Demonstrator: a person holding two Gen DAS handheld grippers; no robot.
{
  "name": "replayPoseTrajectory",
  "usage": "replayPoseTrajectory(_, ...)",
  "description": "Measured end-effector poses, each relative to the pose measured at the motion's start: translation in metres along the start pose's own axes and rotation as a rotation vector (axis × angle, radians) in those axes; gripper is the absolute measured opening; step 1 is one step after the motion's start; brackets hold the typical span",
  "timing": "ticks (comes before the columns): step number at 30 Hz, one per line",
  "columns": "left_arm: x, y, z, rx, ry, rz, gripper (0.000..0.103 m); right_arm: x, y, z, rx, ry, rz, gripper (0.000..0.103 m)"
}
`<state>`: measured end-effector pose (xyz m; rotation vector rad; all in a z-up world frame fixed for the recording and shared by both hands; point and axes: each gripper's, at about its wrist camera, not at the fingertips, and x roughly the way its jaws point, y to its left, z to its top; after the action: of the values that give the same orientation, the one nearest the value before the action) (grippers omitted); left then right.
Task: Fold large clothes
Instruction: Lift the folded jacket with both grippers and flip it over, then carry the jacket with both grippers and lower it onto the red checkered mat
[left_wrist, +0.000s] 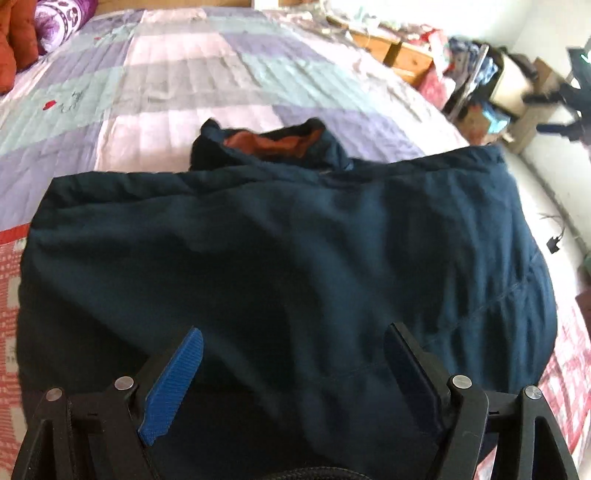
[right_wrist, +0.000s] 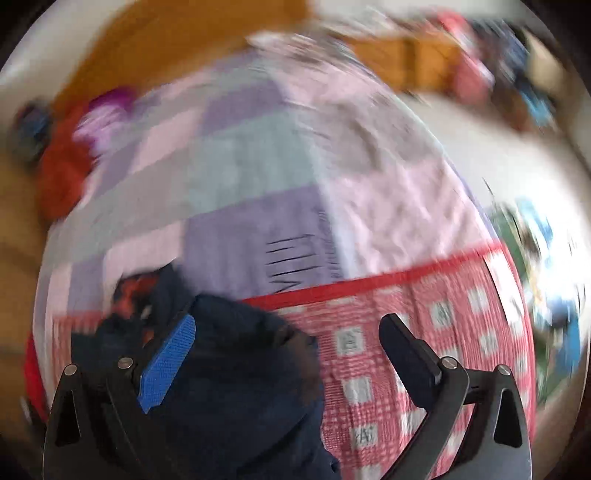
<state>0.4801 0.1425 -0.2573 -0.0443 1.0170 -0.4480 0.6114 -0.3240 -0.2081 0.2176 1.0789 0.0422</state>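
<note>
Looking along the left gripper (left_wrist: 293, 350), its fingers stand wide apart with nothing between them, above a dark navy jacket (left_wrist: 295, 258) that lies spread across the near part of the bed (left_wrist: 184, 74), its collar with an orange lining (left_wrist: 273, 142) at the far edge and pillows (left_wrist: 37, 29) at the far left. Seen from the right gripper (right_wrist: 288, 339), the picture is blurred; its fingers are likewise apart and empty, with the jacket (right_wrist: 236, 369) bunched at the near left on the red checked cover (right_wrist: 424, 332).
</note>
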Motion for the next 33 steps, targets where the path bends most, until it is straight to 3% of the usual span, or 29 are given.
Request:
replayPoseTrajectory(3,-0.005,-0.016,-0.018,0.005,-0.025,0.016,0.083,-0.01,0.047,-0.075,-0.202,-0.011,0.006,0.102)
replayPoseTrajectory(5,-0.007,-0.024,-0.037,-0.004,-0.03,0.012,0.083,-0.007,0.078,-0.147,-0.298,-0.001,-0.007,0.102)
replayPoseTrajectory(8,0.006,-0.035,-0.057,0.04,-0.002,0.051,0.084,0.007,0.106,-0.227,-0.308,0.039,-0.007,0.102)
replayPoseTrajectory(11,0.041,-0.027,-0.062,0.027,0.078,0.071,0.088,0.048,0.125,-0.258,-0.327,0.108,-0.072,0.102)
replayPoseTrajectory(15,0.07,-0.01,-0.024,0.013,0.04,0.111,0.1,0.098,0.127,-0.223,-0.259,0.091,-0.107,0.103)
replayPoseTrajectory(18,0.085,-0.001,0.015,0.0,0.002,0.14,0.102,0.113,0.133,-0.183,-0.27,0.022,-0.122,0.103)
replayPoseTrajectory(22,0.102,0.01,0.061,-0.015,-0.021,0.164,0.102,0.133,0.133,-0.14,-0.243,0.013,-0.136,0.103)
replayPoseTrajectory(29,0.135,0.022,0.076,-0.028,-0.023,0.204,0.103,0.155,0.138,-0.125,-0.277,-0.001,-0.166,0.103)
replayPoseTrajectory(33,0.125,0.015,0.077,-0.035,-0.027,0.22,0.103,0.168,0.139,-0.115,-0.266,-0.003,-0.169,0.103)
